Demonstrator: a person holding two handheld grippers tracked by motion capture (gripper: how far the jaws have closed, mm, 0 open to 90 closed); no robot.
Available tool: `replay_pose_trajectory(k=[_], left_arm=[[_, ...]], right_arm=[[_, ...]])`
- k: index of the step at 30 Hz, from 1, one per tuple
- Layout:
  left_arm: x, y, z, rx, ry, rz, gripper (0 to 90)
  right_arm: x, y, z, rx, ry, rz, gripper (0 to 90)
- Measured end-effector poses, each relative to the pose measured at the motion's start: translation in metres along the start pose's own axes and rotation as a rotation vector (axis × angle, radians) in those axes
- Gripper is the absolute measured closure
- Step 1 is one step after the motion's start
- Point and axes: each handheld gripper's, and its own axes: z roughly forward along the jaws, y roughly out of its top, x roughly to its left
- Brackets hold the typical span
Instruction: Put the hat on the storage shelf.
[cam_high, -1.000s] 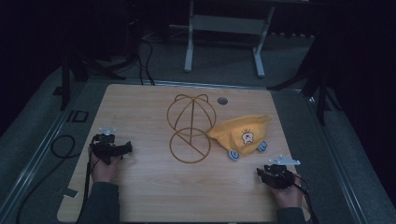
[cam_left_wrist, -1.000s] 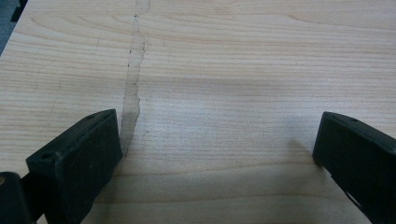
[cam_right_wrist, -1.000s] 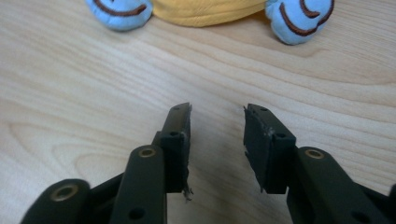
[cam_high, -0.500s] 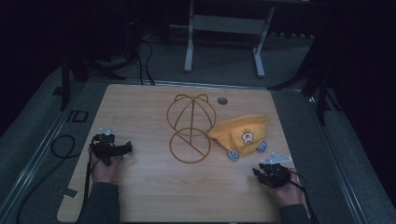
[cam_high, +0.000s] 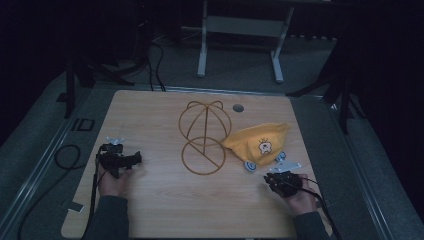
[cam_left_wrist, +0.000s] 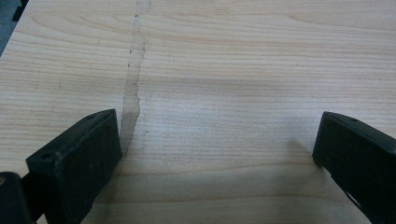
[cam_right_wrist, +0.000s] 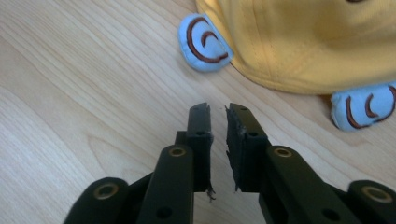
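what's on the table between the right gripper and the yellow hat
Nothing: in the right gripper view, bare wood separates the right gripper from the yellow hat.

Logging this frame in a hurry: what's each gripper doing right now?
Left gripper: open, jaws wide apart over bare table, holding nothing.
Right gripper: shut, jaws nearly together, holding nothing, just short of the yellow hat.

Dim high view, dark surroundings, brighter gripper views, soft shadows, slight close-range blur

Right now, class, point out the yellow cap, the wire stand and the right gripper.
yellow cap (cam_high: 252, 140), high view, on its crown.
wire stand (cam_high: 202, 159), high view, on its round base ring.
right gripper (cam_right_wrist: 217, 122), right gripper view, between its nearly closed fingers.
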Motion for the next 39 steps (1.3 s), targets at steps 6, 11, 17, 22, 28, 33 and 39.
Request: replay_pose_trajectory(k=[6, 11, 17, 22, 28, 33, 39], left_arm=[[0.000, 0.000, 0.000, -0.002, 0.001, -0.002, 1.1], [0.000, 0.000, 0.000, -0.001, 0.001, -0.003, 1.1], [0.000, 0.000, 0.000, -0.003, 0.001, -0.005, 1.1], [0.000, 0.000, 0.000, -0.003, 0.001, -0.005, 1.1], [0.000, 0.000, 0.000, -0.003, 0.001, -0.005, 1.1], [0.000, 0.000, 0.000, -0.001, 0.001, -0.005, 1.1], [0.000, 0.000, 0.000, -0.001, 0.001, -0.004, 1.1]], right_arm=[[0.005, 0.010, 0.001, -0.009, -0.004, -0.037, 73.2], [0.009, 0.022, 0.008, -0.015, -0.002, -0.078, 68.9], [0.012, 0.031, 0.017, -0.020, 0.012, -0.097, 68.1], [0.014, 0.037, 0.027, -0.024, 0.018, -0.117, 67.5], [0.014, 0.042, 0.036, -0.017, -0.002, -0.132, 64.9], [0.015, 0.046, 0.045, -0.004, -0.009, -0.155, 63.5], [0.012, 0.048, 0.057, 0.035, -0.014, -0.158, 61.9]])
